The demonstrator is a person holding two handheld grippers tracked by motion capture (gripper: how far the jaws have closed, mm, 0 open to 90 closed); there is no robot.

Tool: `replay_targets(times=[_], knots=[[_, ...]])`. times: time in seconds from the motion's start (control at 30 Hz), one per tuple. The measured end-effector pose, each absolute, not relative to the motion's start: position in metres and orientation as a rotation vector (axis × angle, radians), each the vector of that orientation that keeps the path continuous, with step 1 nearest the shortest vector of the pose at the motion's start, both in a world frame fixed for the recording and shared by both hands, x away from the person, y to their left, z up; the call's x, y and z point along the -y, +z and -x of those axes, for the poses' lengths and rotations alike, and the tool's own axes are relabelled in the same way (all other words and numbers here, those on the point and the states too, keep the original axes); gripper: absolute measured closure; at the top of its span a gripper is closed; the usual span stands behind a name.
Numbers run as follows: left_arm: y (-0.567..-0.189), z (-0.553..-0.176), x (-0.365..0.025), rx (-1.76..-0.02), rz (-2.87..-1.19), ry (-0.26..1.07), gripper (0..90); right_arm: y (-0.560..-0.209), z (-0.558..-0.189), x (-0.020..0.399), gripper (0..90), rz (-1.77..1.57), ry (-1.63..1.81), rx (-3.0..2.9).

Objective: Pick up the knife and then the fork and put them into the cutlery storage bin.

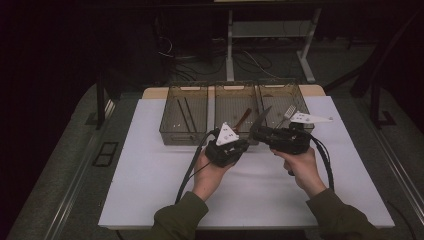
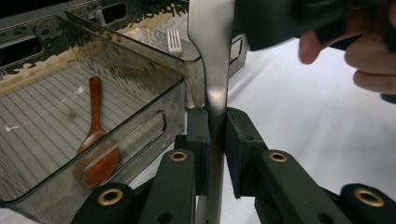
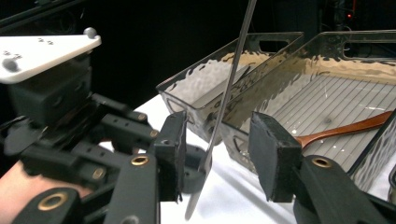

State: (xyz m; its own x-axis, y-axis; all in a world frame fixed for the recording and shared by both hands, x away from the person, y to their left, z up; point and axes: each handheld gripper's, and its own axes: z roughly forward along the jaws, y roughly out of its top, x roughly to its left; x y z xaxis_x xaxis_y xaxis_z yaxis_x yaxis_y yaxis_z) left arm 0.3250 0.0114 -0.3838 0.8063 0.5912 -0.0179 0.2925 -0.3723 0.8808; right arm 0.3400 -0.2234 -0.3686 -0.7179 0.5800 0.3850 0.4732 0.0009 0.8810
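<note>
Dim room, glare on trays, perhaps slight blur.

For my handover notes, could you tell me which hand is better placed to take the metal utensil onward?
Right, probably: the left gripper is clamped on the metal utensil, and the right gripper has its fingers either side, not yet pressing.

Black tongs (image 1: 253, 136), brass rivets, olive sleeves (image 1: 181, 216)
</note>
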Motion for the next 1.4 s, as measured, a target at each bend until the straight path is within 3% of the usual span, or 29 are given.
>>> replay_targets(times=[0.33,0.83,1.4], knots=[[-0.390,-0.323,-0.006,-0.676,-1.957,0.378,79.5,-0.371,-0.350,0.214,83.5,-1.156,1.841,-2.134],[-0.392,-0.326,-0.013,-0.682,-1.928,0.344,77.7,-0.366,-0.353,0.206,87.7,-1.110,1.828,-2.169],[-0.405,-0.309,-0.077,-0.601,-2.008,0.298,41.8,-0.341,-0.367,0.256,87.7,-1.150,1.665,-2.151]])
